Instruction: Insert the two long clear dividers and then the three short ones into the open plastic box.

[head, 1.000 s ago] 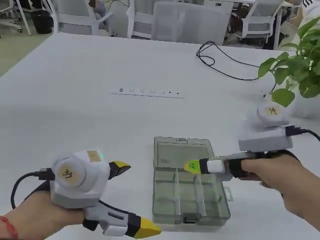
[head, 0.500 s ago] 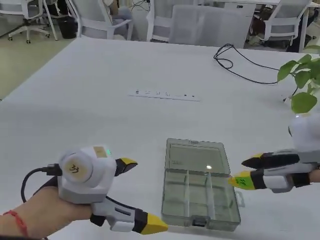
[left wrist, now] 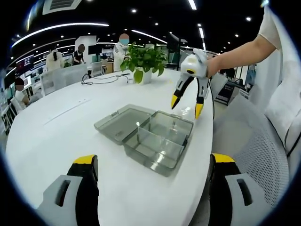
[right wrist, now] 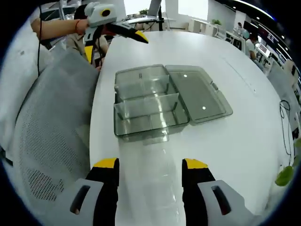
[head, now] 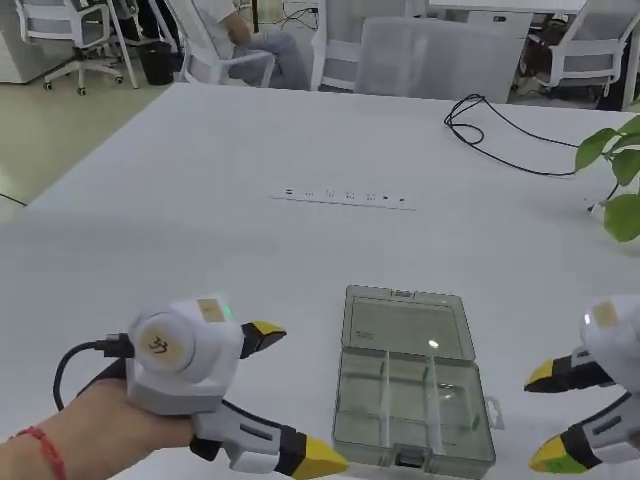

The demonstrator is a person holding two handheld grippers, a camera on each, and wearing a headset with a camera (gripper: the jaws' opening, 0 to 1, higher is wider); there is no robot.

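The clear plastic box (head: 412,405) lies open near the table's front edge, with its lid (head: 405,326) laid flat behind it. Clear dividers (head: 385,398) stand inside it, long ones running front to back and a short one across. My left gripper (head: 293,397) hovers open to the left of the box, nothing between its jaws. My right gripper (head: 548,418) hangs open on the other side, clear of the box. From the left gripper (left wrist: 153,160) the box (left wrist: 150,139) lies just ahead, the right gripper (left wrist: 186,105) beyond it. The right gripper (right wrist: 150,163) faces the box (right wrist: 143,106).
A socket strip (head: 345,196) is set into the white table (head: 200,230) beyond the box. A black cable (head: 490,125) loops at the far right, near a potted plant (head: 620,190). Office chairs (head: 430,55) stand along the far edge.
My right gripper was shut low over the box; it has drawn back to the right and opened. The left gripper has held its place. The head camera has shifted.
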